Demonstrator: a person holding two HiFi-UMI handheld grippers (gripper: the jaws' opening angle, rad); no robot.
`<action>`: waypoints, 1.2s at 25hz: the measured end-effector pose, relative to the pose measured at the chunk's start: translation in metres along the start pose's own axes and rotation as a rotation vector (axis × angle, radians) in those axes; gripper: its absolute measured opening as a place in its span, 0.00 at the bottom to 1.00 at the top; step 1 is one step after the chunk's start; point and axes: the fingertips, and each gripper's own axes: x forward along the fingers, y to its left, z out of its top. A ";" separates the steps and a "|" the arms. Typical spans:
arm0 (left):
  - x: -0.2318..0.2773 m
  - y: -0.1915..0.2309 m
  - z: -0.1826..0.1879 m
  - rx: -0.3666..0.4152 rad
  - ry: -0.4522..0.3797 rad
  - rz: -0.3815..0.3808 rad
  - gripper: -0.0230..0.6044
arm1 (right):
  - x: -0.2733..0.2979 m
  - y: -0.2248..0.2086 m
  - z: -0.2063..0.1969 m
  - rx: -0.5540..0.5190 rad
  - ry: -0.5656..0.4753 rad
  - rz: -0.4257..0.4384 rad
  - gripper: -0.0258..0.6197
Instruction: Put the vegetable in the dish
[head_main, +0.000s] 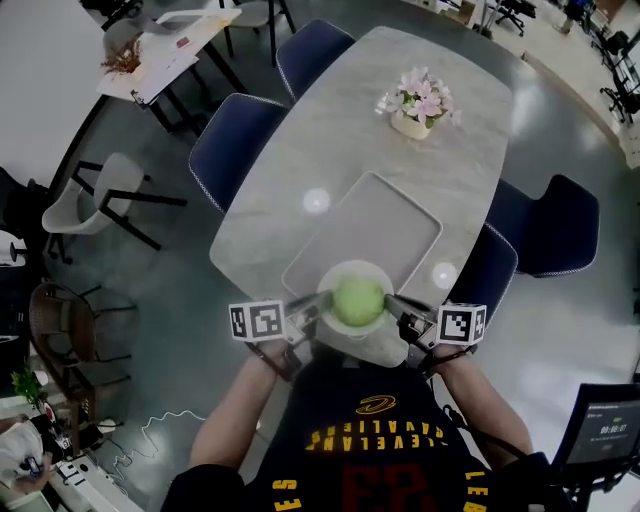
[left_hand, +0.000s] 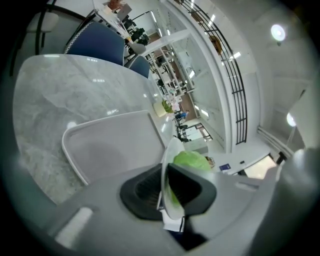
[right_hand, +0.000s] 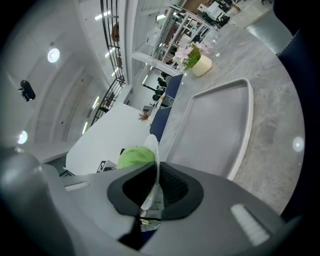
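Here left gripper (head_main: 312, 313) and right gripper (head_main: 396, 306) both clamp the dish (head_main: 341, 272) at marble table (head_main: 330, 130)

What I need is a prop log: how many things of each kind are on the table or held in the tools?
tray: 1
flower pot: 1
dish: 1, clamped by left tool and right tool
vegetable: 1, green, in the dish
Total: 4

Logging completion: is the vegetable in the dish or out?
In: the green vegetable sits inside the white dish, whose rim the left tongs and right tongs grip.
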 end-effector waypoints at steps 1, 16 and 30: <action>0.002 0.008 0.002 0.001 0.015 0.007 0.09 | 0.005 -0.004 0.000 0.006 0.003 -0.012 0.09; 0.032 0.087 0.027 -0.053 0.125 0.060 0.10 | 0.060 -0.065 0.007 0.113 -0.003 -0.073 0.09; 0.044 0.116 0.019 -0.101 0.162 0.109 0.11 | 0.070 -0.091 0.002 0.149 0.018 -0.157 0.09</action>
